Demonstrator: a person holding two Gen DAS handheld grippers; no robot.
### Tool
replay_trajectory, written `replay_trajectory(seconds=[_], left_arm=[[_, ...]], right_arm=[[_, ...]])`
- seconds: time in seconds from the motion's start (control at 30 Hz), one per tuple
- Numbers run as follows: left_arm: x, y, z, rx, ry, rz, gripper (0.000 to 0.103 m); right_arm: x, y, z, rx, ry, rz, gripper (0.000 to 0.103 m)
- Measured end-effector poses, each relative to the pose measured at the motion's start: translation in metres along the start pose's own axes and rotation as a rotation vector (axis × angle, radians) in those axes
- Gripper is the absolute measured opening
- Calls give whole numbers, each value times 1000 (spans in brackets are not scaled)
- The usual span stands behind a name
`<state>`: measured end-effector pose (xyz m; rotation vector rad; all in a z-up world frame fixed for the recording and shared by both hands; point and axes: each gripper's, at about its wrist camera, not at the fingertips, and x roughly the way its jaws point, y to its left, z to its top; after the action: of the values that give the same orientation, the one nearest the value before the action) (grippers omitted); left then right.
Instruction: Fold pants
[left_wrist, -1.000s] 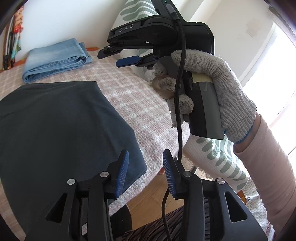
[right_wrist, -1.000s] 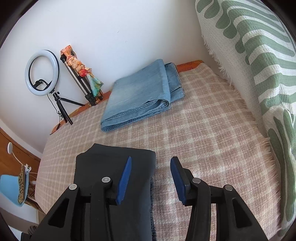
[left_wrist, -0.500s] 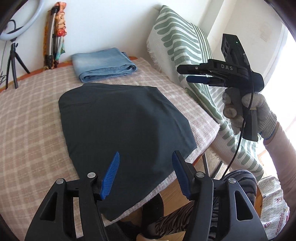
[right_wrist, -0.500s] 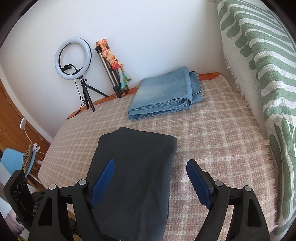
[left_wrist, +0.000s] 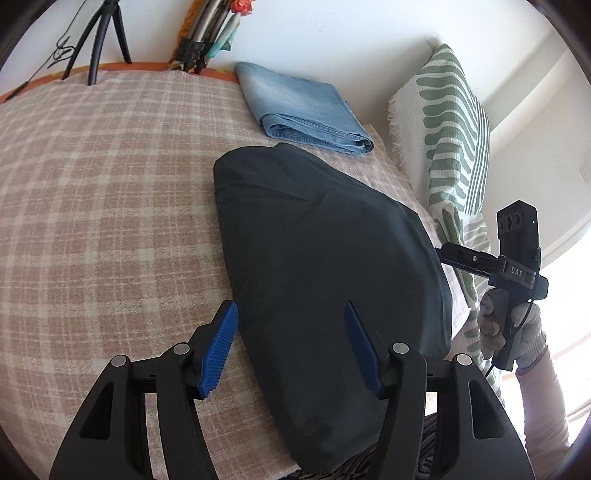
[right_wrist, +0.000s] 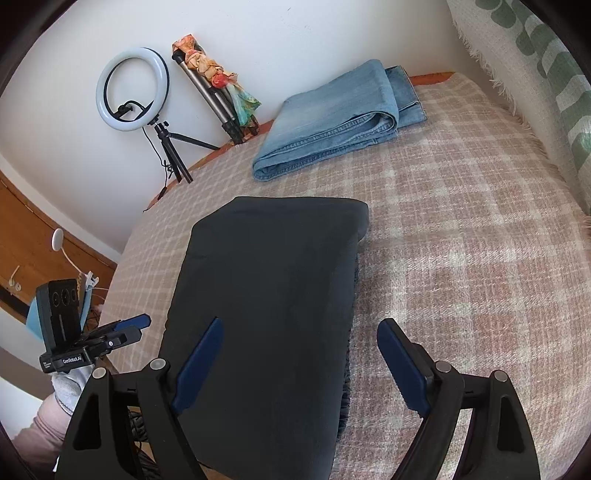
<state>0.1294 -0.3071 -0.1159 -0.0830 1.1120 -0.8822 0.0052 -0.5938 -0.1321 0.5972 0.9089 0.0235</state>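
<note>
Dark folded pants (left_wrist: 325, 280) lie on the checked bed cover (left_wrist: 103, 206), their near end hanging over the bed edge. In the right wrist view the pants (right_wrist: 269, 295) run from the bed's front edge inward. My left gripper (left_wrist: 290, 345) is open and empty above the pants' near left edge. My right gripper (right_wrist: 299, 363) is open and empty above their near right edge. Each gripper also shows in the other's view, the right one (left_wrist: 448, 254) beside the pants' right side, the left one (right_wrist: 129, 326) off the bed's left edge.
Folded blue jeans (left_wrist: 303, 107) lie at the far side of the bed, also in the right wrist view (right_wrist: 340, 118). A green-striped cushion (left_wrist: 450, 133) stands on the right. A ring light (right_wrist: 131, 88) and tripods (right_wrist: 218, 99) stand by the wall.
Both grippers have opened wider and come down over the near end of the dark pants. The right gripper has moved from in front of the left camera to the pants' right side.
</note>
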Motion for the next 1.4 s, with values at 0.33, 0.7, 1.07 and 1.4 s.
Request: replay_trajectory(seconds=[0.33, 0.7, 1.07, 1.4], left_arm=[[34, 11, 8, -48, 45, 6, 59], [47, -2, 12, 39, 42, 35, 57], [54, -19, 9, 142, 23, 72, 43], [59, -13, 14, 91, 25, 38, 26]], right_arm=[[24, -13, 3, 10, 40, 94, 87], [47, -8, 2, -55, 67, 109, 88], [48, -7, 0, -113, 31, 83, 68], [52, -17, 0, -66, 30, 145, 56]])
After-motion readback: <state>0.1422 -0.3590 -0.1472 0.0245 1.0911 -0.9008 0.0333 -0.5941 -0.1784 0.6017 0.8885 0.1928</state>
